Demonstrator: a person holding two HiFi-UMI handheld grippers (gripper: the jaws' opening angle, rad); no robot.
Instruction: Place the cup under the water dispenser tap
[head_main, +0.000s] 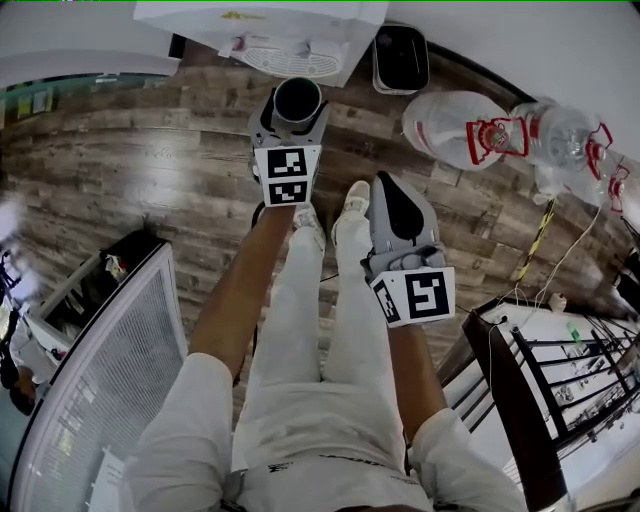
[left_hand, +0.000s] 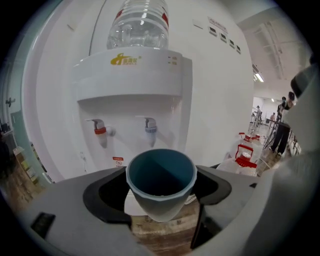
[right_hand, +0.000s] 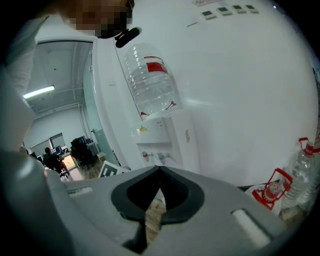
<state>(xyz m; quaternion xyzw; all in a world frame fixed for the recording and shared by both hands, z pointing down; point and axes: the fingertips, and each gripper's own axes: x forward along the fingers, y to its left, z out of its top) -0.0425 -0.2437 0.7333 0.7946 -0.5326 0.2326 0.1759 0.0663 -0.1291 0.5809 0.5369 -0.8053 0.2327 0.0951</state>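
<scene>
My left gripper (left_hand: 161, 192) is shut on a pale blue cup (left_hand: 161, 182), upright and empty, held in front of the white water dispenser (left_hand: 131, 85). The dispenser's red tap (left_hand: 101, 132) and blue tap (left_hand: 150, 129) hang above and behind the cup's rim. In the head view the cup (head_main: 297, 101) sits in the left gripper (head_main: 292, 125) just short of the dispenser's drip grille (head_main: 292, 62). My right gripper (head_main: 398, 215) is held lower and to the right, shut with nothing in it; its jaws (right_hand: 159, 172) meet at the tips, with the dispenser (right_hand: 159, 137) far ahead.
Large water bottles with red handles (head_main: 455, 128) lie on the wood floor (head_main: 130, 170) right of the dispenser. A black bin (head_main: 400, 57) stands beside the dispenser. A white grilled unit (head_main: 95, 390) is at the left, a black rack (head_main: 560, 390) at the right. The person's legs fill the middle.
</scene>
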